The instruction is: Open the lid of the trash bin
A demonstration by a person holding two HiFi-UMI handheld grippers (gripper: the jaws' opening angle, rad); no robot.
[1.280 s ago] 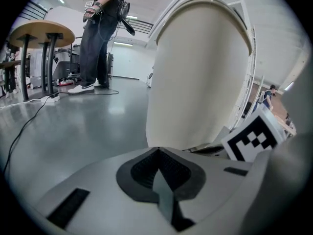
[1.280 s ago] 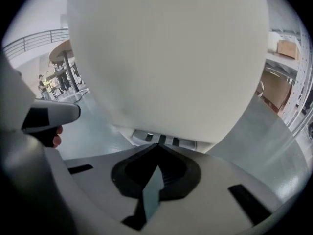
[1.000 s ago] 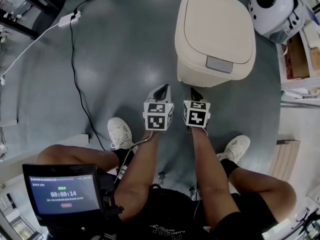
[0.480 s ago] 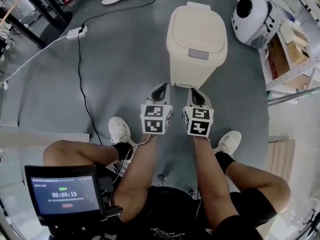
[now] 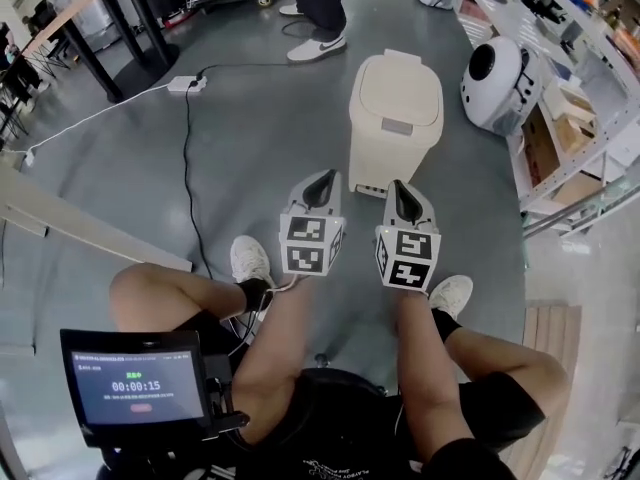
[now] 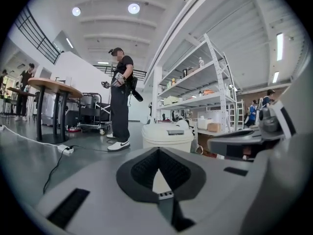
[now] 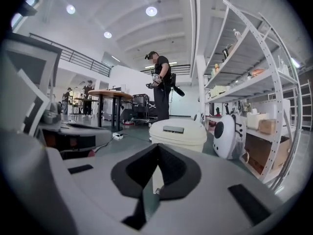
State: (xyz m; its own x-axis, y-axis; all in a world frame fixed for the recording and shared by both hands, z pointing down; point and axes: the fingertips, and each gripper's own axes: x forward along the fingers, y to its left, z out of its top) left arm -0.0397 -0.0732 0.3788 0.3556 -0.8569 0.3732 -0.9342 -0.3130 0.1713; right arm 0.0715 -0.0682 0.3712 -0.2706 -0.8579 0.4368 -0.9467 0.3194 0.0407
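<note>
The cream trash bin (image 5: 395, 118) stands on the grey floor ahead of me, its lid down and a grey push plate (image 5: 396, 126) at the lid's front edge. My left gripper (image 5: 320, 183) and right gripper (image 5: 403, 196) are held side by side just short of the bin's base, not touching it. Both are shut, with nothing held. In the left gripper view the bin (image 6: 167, 136) sits straight beyond the left gripper (image 6: 158, 150). In the right gripper view the bin (image 7: 178, 133) stands close behind the right gripper (image 7: 157, 146).
A white rounded machine (image 5: 495, 83) and metal shelving (image 5: 565, 98) stand right of the bin. A power strip with cables (image 5: 187, 84) lies on the floor to the left. Another person (image 5: 318, 46) stands behind the bin. A table's legs (image 5: 120, 48) are at the far left.
The bin now looks smaller and farther up the head view, as the view lifted and pulled back. More of the room shows. Both grippers stay together in front, shut.
</note>
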